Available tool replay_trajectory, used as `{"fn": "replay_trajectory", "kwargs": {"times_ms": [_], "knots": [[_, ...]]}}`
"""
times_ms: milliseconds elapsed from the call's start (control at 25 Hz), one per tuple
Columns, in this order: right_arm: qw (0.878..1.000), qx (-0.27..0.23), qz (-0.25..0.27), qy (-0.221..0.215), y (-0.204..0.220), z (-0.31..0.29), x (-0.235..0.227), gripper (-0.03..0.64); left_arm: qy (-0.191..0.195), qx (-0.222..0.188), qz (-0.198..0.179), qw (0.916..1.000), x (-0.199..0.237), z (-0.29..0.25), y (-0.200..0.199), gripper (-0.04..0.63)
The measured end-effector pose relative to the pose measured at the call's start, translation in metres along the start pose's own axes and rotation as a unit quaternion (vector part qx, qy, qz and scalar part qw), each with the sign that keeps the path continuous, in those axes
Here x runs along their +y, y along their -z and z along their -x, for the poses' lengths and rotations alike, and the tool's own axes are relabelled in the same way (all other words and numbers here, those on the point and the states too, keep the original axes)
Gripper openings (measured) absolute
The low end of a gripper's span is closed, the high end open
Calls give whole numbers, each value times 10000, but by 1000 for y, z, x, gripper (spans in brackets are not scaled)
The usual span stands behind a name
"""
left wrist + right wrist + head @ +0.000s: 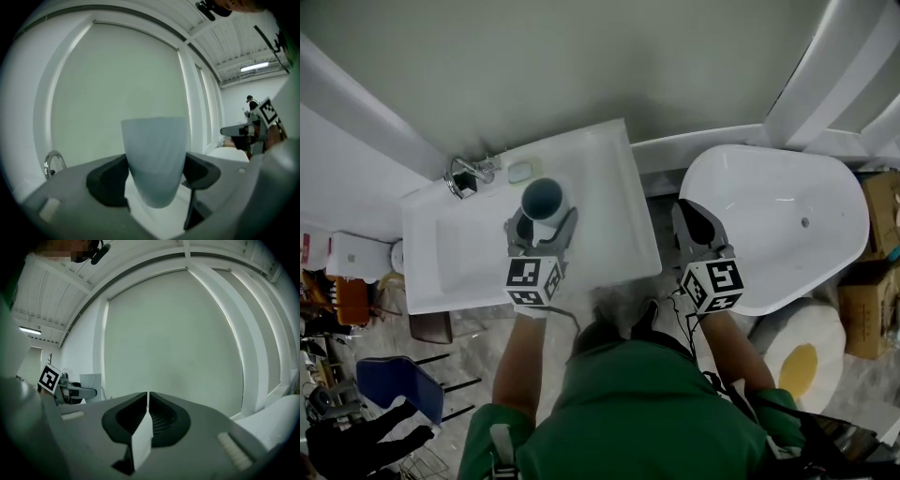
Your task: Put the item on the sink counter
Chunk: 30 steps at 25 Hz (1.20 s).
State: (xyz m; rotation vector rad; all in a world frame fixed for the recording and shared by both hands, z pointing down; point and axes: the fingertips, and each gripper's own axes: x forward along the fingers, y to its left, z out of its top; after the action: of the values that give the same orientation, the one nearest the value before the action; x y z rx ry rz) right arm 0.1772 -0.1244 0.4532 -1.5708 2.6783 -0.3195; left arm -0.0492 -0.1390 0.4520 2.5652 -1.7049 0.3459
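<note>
The step in hand looks like the set-down itself. The left gripper [542, 225] is clamped on the cup [543, 199], one jaw pressed to each side of its lower body. It holds the cup upright over the sink counter [614, 220], toward the back edge and just right of the basin [464, 253]. The faucet [467, 175] stands near the counter's back left corner; a small pale object [520, 172] (too small to identify) lies between faucet and cup.

Whether the base touches the counter I cannot tell; the left gripper view shows white surface below the cup's [154, 159] rounded bottom. I judge the next move calls for lowering until the base sits flat, then parting the jaws and drawing straight back, since a narrow foot would tip easily.

The cup is a pale blue-grey tumbler, wider at the rim and tapering downward, with faint wavy ribbing; its inside reads darker blue from above, and nothing shows in it.

The right gripper [146, 411] has its jaws together on nothing; it hangs off the counter's right edge, over the rim of the bathtub [769, 230].
</note>
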Motion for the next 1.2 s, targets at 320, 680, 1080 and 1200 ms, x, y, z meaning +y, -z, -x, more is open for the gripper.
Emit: {"fn": "replay_trajectory", "kwargs": {"times_ms": [320, 680, 1080, 1200], "knots": [[9982, 115, -21, 580, 3, -7, -28, 14, 543, -69, -325, 9980, 9, -64, 10, 351], [9905, 420, 179, 1295, 8, -25, -36, 14, 1113, -10, -259, 9934, 39, -140, 30, 351], [9720, 874, 493, 2126, 18, -33, -45, 14, 1693, 12, -206, 9853, 64, -236, 74, 352], [9653, 1028, 476, 2353, 25, -28, -48, 14, 1883, 137, -153, 9819, 62, -263, 100, 351]]}}
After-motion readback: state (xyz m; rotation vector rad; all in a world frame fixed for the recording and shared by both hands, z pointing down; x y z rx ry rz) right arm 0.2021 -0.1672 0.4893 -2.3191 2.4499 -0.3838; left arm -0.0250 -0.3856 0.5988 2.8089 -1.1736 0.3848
